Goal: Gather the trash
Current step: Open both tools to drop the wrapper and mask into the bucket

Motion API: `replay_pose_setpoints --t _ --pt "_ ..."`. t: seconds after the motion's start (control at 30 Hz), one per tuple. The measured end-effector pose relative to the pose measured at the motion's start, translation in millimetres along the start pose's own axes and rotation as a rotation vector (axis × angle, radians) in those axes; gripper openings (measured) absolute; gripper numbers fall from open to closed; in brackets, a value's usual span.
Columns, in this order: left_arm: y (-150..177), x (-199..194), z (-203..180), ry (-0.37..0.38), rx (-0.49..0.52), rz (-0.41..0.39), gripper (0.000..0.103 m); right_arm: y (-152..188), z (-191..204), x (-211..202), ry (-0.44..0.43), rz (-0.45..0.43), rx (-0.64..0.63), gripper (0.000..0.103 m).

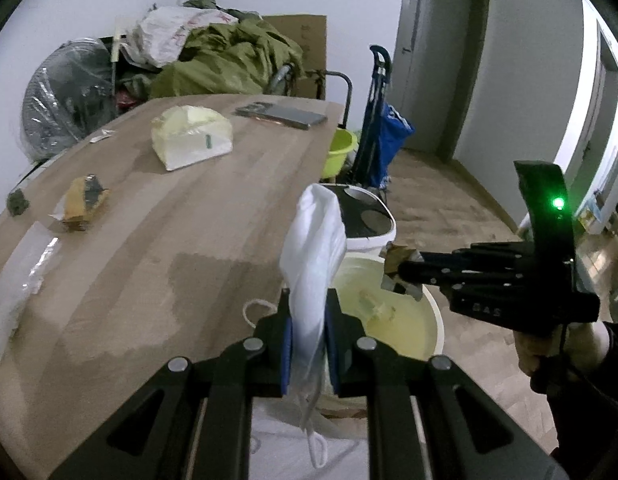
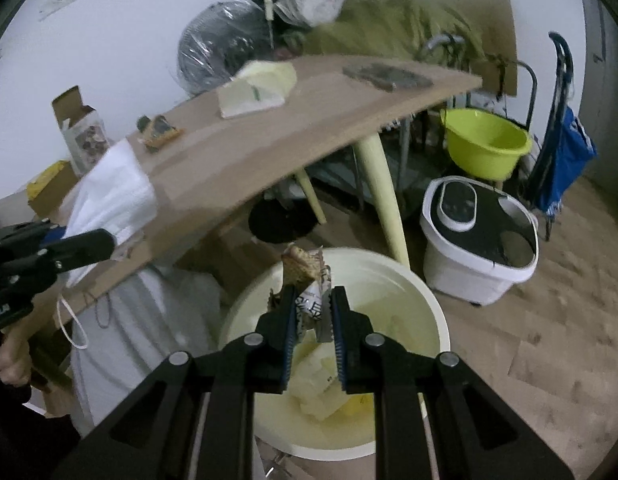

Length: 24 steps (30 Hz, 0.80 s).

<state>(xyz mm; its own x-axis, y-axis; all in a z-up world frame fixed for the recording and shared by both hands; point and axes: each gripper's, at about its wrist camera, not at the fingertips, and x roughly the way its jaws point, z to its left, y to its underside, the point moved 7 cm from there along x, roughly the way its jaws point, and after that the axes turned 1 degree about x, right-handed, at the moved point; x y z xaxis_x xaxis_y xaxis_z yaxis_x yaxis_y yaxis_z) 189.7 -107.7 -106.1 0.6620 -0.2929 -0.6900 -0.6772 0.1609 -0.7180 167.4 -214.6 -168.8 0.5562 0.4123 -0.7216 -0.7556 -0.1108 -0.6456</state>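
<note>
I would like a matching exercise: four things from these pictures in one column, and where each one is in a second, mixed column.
1. white face mask
2. crumpled wrapper
3. lime-green basin
4. dark flat packet

a. on the floor beyond the table
b. in the right gripper
c. at the table's far end
d. in the left gripper

Pairs: 1-d, 2-b, 3-a, 4-c

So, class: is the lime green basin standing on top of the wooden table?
No: the lime green basin sits low beside the wooden table, below its top.
</note>
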Motion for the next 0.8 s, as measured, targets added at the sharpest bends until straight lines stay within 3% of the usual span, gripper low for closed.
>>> replay_pose_setpoints --t 0.27,0.8 --pt "4 31 -14 0.037 0.039 0.065 0.013 10 -23 14 0.032 0.034 0.056 0.037" --pt "11 94 -63 0.155 0.174 0.229 0.016 17 -76 -3 0.117 -0.01 0.164 0.038"
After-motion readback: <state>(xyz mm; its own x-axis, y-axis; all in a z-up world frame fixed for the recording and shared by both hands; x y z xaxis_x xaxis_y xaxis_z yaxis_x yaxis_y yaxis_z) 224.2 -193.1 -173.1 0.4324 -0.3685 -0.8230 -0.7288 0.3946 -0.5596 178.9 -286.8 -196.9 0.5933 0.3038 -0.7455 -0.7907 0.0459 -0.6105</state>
